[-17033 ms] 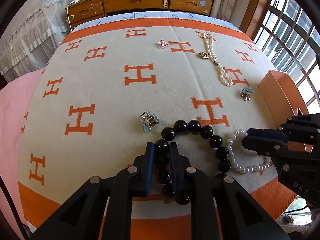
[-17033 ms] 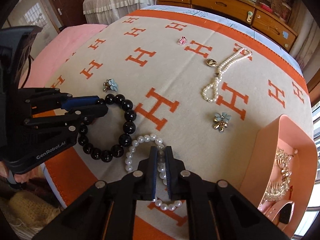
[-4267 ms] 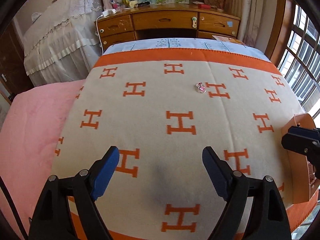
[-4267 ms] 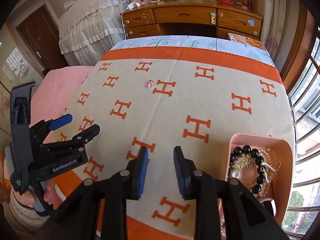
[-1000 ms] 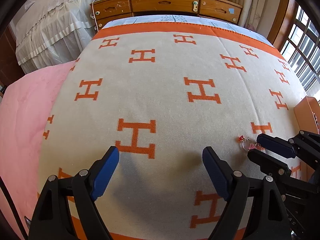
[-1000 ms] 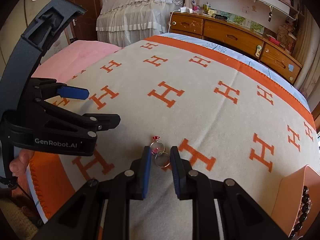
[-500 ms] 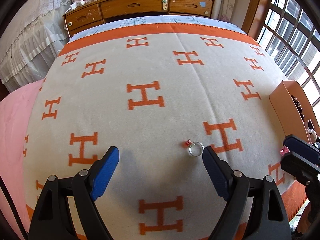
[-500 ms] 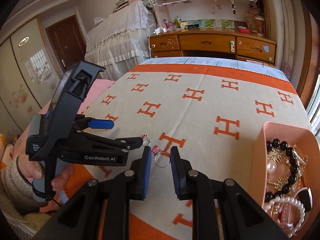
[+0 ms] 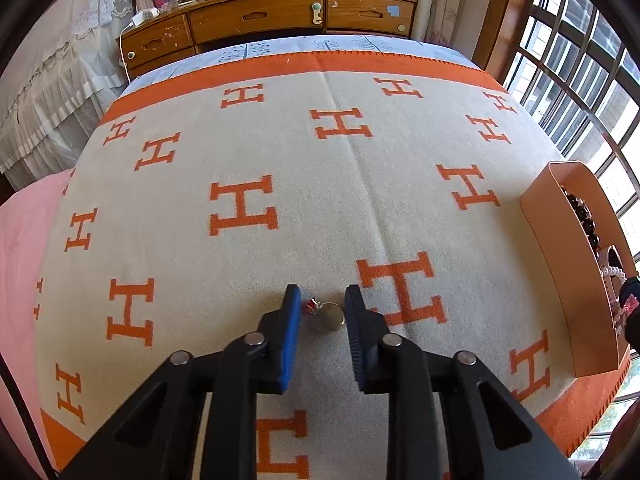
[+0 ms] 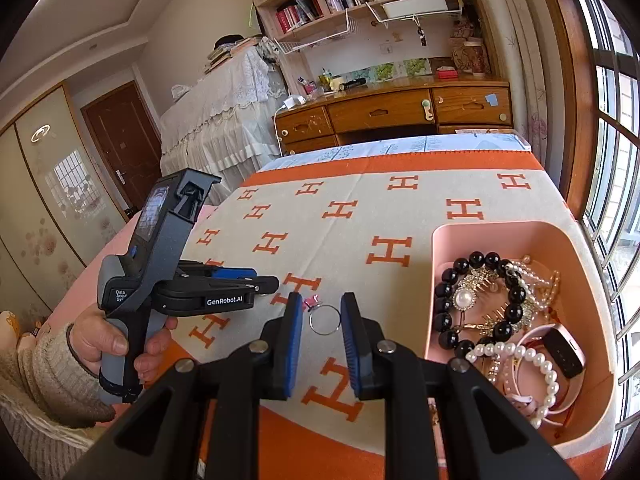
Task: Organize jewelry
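Observation:
A silver ring with a red stone (image 9: 325, 314) lies on the cream and orange blanket (image 9: 280, 152). My left gripper (image 9: 322, 304) is low over it, jaws narrowed to either side of the ring, no clear grip. My right gripper (image 10: 320, 316) holds a silver ring with a pink stone (image 10: 323, 317) between its pads, in the air left of the pink tray (image 10: 496, 232). The tray holds a black bead bracelet (image 10: 476, 300), pearls and other jewelry. The left gripper also shows in the right wrist view (image 10: 264, 282).
The pink tray (image 9: 560, 248) stands at the blanket's right edge, near the window. A wooden dresser (image 9: 280, 20) is beyond the bed's far end. A pink sheet (image 9: 20, 248) lies to the left.
My left gripper has come down over the red-stone ring and its jaws have narrowed around it. My right gripper has lifted the pink-stone ring and moved toward the tray.

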Demonstrator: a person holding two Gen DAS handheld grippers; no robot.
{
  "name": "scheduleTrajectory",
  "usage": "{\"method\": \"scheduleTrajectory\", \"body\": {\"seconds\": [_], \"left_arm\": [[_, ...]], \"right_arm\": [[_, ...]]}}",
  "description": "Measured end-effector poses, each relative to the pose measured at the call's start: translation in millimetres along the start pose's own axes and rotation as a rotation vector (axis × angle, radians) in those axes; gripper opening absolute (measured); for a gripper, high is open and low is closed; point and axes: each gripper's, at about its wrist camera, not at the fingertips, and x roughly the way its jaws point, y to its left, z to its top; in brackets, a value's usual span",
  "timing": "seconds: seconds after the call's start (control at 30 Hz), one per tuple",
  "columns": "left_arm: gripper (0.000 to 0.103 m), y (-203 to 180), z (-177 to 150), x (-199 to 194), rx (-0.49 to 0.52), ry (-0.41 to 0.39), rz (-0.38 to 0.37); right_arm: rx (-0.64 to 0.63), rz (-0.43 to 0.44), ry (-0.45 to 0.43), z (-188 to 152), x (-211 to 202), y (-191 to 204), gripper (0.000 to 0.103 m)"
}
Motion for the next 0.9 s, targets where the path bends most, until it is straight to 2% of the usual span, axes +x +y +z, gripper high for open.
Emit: {"method": "scheduleTrajectory", "body": {"seconds": [0.3, 0.47, 0.7, 0.8, 0.9], "left_arm": [[0.018, -18, -10, -14, 0.024, -0.027, -0.032], [0.018, -45, -2, -46, 0.08, -0.083, -0.079], [0.018, -107, 29, -100, 0.212, -0.201, -0.212], [0.018, -135, 37, -109, 0.262, -0.216, -0.268], [0.019, -161, 39, -107, 0.298, -0.197, -0.318]], "right_arm": [[0.023, 0.0, -0.064, -2, -24, -15, 0.019], [0.056, -0.047, -0.125, 1, -48, -32, 0.019], [0.105, -0.159, -0.171, 2, -73, -56, 0.02], [0.142, -0.18, -0.167, -1, -78, -65, 0.021], [0.163, -0.21, -0.149, -4, -82, -70, 0.021]]}}
